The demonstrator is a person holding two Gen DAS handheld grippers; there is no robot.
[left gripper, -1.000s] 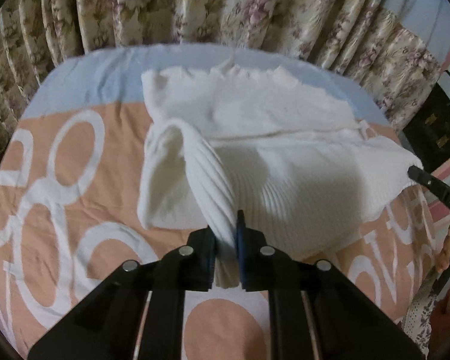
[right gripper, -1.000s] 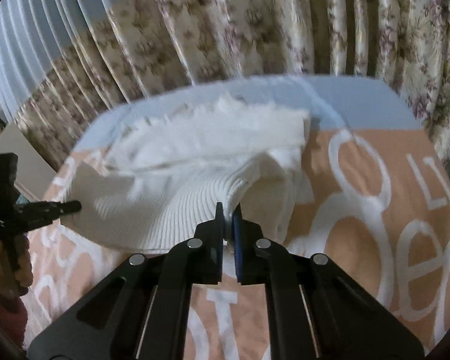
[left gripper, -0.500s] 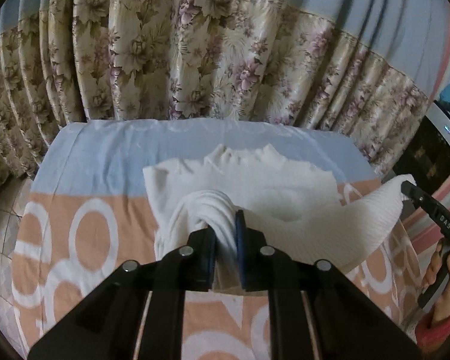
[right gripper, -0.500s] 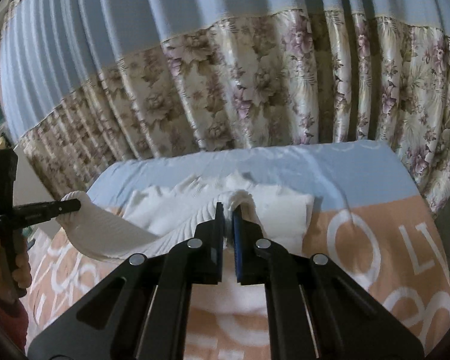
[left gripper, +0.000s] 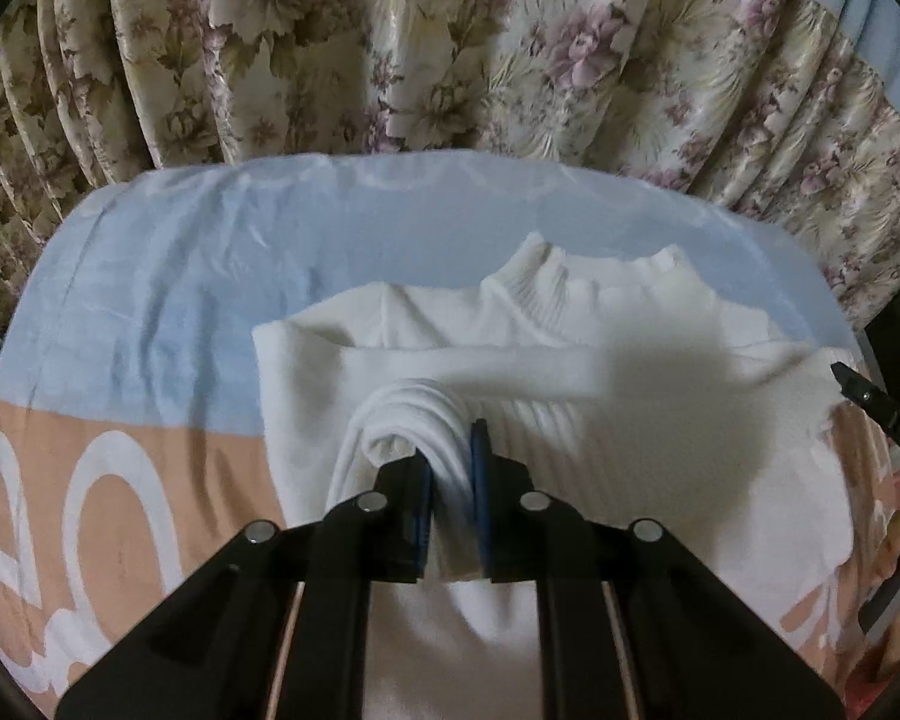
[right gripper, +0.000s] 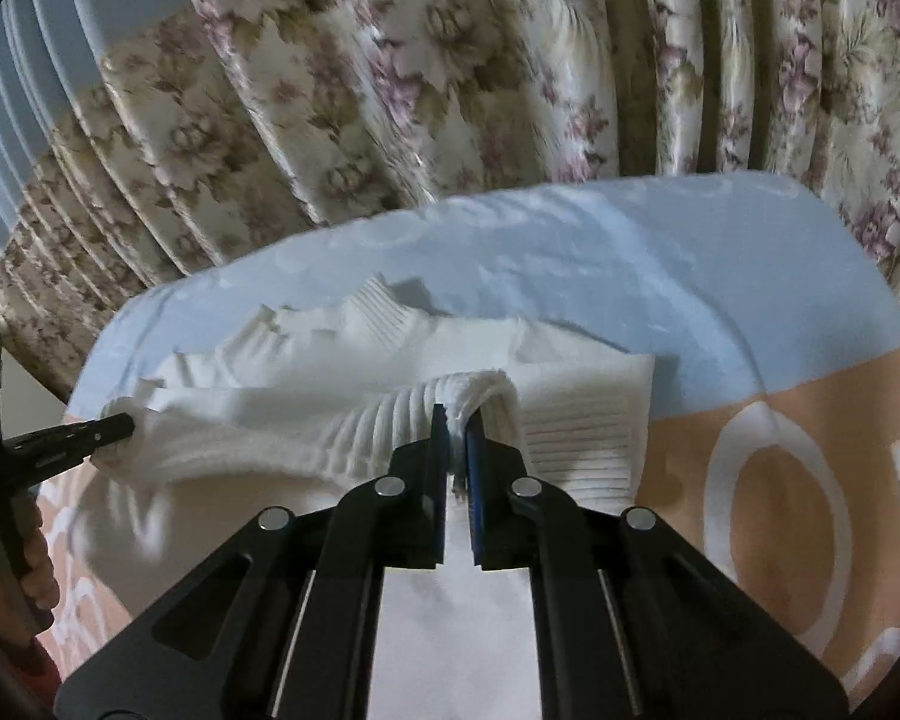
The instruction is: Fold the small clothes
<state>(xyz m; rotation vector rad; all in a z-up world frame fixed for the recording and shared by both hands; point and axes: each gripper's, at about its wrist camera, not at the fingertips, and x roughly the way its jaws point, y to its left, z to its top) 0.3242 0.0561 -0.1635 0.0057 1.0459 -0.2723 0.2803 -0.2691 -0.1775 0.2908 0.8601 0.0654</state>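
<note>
A white ribbed knit sweater lies on the bed, its collar toward the curtain. My left gripper is shut on the bunched left corner of the sweater's hem, which is carried up over the body. The right gripper is shut on the hem's other corner on the sweater. The ribbed hem stretches between the two, just short of the shoulders. Each view shows the other gripper at its edge: the right gripper, the left gripper.
A bedsheet, light blue at the far end and peach with white letters nearer, covers the bed. Floral curtains hang right behind its far edge. A hand holds the left gripper's handle.
Both grippers have carried the sweater's hem away from me toward the collar and lowered it, so the lower half now lies doubled over the upper half.
</note>
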